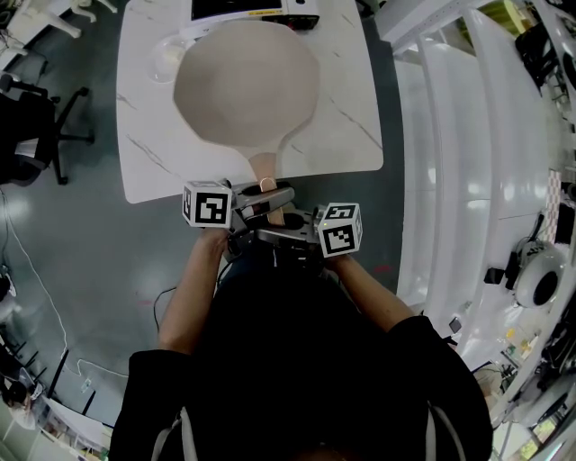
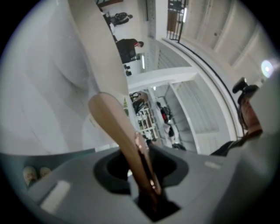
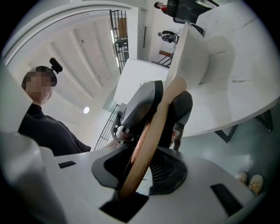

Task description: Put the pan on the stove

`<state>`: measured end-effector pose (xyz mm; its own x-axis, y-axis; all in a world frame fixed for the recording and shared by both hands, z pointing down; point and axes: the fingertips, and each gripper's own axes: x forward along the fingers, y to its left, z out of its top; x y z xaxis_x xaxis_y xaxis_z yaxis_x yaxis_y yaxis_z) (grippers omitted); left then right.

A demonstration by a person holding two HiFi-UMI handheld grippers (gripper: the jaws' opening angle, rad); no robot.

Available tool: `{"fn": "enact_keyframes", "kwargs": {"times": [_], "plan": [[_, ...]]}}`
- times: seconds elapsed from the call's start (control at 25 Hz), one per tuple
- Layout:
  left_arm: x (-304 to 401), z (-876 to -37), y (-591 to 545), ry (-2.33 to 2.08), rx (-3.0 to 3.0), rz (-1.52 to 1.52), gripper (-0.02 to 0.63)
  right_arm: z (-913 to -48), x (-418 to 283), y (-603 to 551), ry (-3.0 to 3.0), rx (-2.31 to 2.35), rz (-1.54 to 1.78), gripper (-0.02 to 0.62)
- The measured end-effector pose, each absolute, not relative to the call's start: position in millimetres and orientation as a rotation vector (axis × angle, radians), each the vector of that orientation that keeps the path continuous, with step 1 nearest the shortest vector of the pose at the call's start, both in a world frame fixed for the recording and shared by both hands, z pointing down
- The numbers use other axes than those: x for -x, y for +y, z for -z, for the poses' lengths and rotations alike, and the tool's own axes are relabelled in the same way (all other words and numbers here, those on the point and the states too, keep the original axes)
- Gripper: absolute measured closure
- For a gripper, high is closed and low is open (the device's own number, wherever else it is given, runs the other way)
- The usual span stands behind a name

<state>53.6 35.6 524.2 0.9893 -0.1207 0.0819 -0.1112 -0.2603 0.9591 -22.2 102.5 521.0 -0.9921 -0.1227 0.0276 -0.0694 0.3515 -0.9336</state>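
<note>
A large beige pan (image 1: 245, 81) is over the middle of the white marble table (image 1: 153, 153), and I cannot tell whether it rests on it. Its wooden handle (image 1: 264, 171) points toward me past the table's near edge. My left gripper (image 1: 274, 196) reaches in from the left, shut on the handle. My right gripper (image 1: 270, 225) comes from the right, shut on the handle's end just behind it. The handle (image 2: 118, 131) runs between the jaws of the left gripper (image 2: 140, 170), and the handle (image 3: 153, 131) likewise in the right gripper (image 3: 140, 166). The stove (image 1: 255, 9) sits at the table's far edge, beyond the pan.
A clear round dish (image 1: 166, 56) lies on the table left of the pan. A black office chair (image 1: 36, 126) stands on the floor at the far left. White rails and shelving (image 1: 468, 180) run along the right side.
</note>
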Motion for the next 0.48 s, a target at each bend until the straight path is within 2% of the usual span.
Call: {"fn": "enact_keyframes", "kwargs": {"times": [0.48], "plan": [[-54.9,-488.7,27.9,-0.151,-1.922,-0.043,0.491,-486.7,23.7,91.2,2.562,0.211,1.637,0.485]]}}
